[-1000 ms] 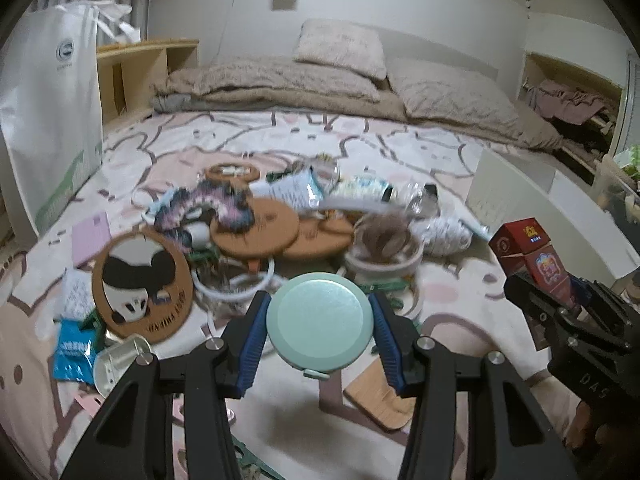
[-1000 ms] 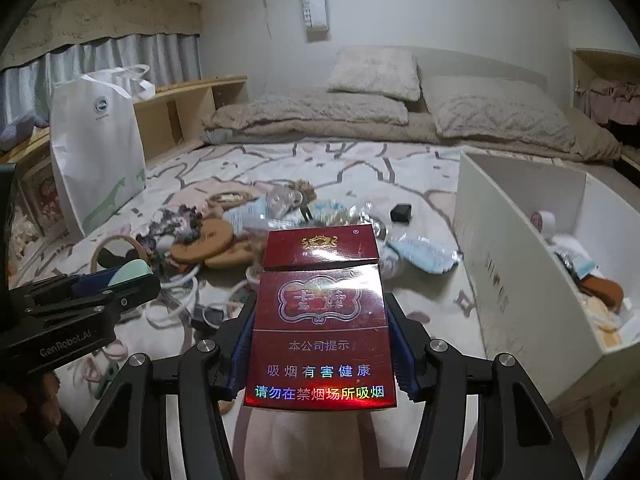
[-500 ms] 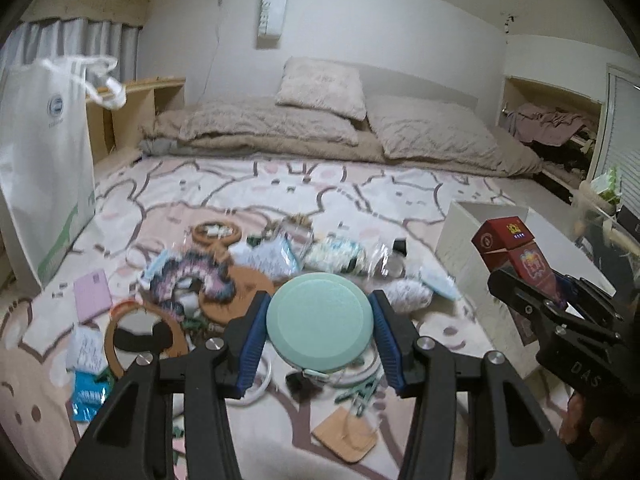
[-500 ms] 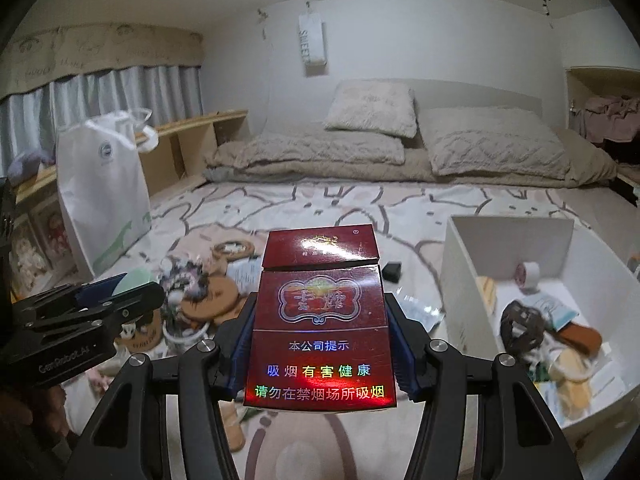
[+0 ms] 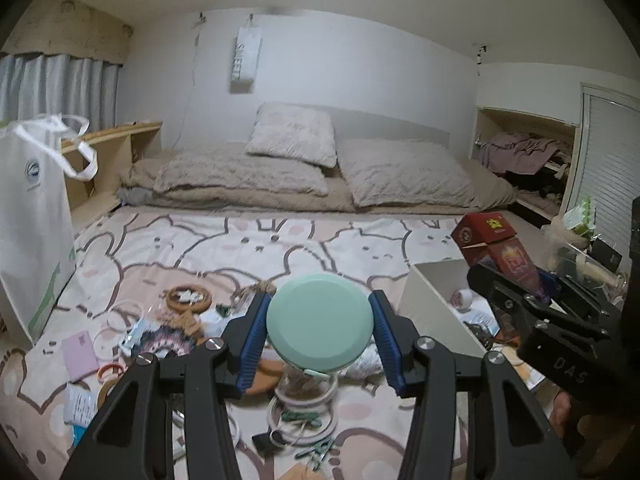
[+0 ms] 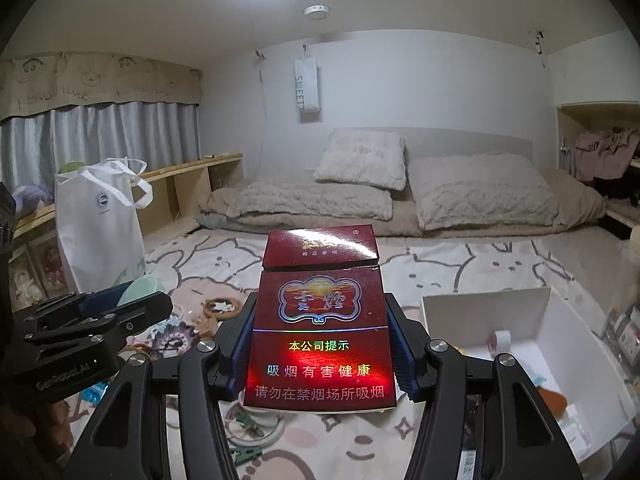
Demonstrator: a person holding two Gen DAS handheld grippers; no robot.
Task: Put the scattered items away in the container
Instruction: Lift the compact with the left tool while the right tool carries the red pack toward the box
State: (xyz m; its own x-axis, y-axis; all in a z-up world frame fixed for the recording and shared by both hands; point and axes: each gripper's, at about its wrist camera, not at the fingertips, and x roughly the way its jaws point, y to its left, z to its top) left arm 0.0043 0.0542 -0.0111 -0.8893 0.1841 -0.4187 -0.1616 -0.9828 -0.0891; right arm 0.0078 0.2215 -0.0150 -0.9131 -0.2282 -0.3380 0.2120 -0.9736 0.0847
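**Both claws loaded, carry to the white box in hand**

Left wrist view: left gripper (image 5: 319, 330) clamped on a mint-green round case (image 5: 320, 327), blue pads pressing its two sides, held clear above the clutter (image 5: 176, 332) on the bed sheet (image 5: 248, 240). White box (image 5: 436, 304) just right of the case, with a tape roll (image 5: 461, 298) inside.

Right wrist view: right gripper (image 6: 320, 336) clamped on a red cigarette pack (image 6: 320, 320), lid flap ajar. White box (image 6: 552, 336) to the right of the pack and lower, partly filled.

Judged step: transport. Next: swing right over the box's open top, lower, then part the jaws. One claw at a time, to avoid a clash.
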